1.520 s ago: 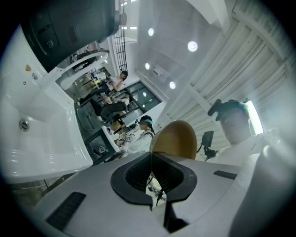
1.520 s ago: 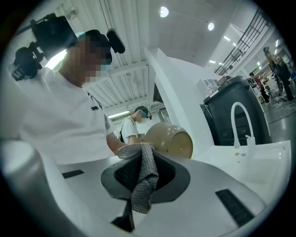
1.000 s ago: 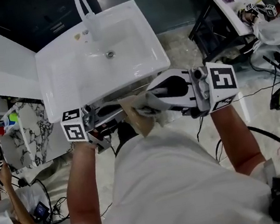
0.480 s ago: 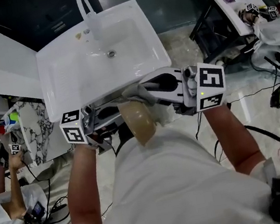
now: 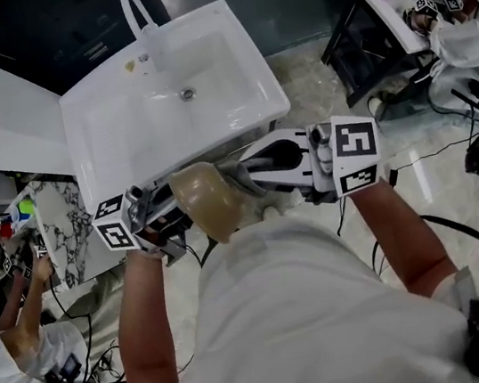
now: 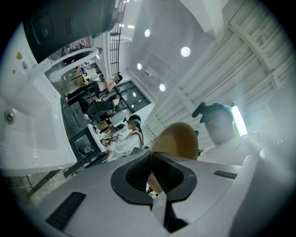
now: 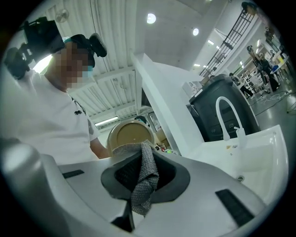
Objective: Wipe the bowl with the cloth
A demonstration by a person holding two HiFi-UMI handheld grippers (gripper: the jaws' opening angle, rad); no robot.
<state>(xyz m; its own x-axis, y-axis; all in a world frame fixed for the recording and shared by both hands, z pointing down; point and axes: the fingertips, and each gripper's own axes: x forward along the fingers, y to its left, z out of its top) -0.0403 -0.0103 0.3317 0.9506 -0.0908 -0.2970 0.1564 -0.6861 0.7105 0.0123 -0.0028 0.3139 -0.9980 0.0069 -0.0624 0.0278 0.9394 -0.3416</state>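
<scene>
- The left gripper [image 5: 169,213] is held up in front of the person's chest, on the near side of the white sink [image 5: 116,151]. Its jaws are almost together and pinch the edge of the bowl [image 6: 178,141], as the left gripper view shows.
- The tan bowl [image 5: 210,202] is in the air between the two grippers, tilted on its side, just in front of the sink's near edge and not touching the sink.
- The grey cloth [image 5: 242,177] is at the right side of the bowl. In the right gripper view its upper end lies against the lower rim of the bowl [image 7: 131,134], and the rest hangs down between the jaws.
- The right gripper [image 5: 254,170] points left toward the bowl. Its jaws are closed tight on the cloth [image 7: 144,178].
- Behind both grippers, the faucet [image 5: 135,13] stands at the far edge of the sink.
</scene>
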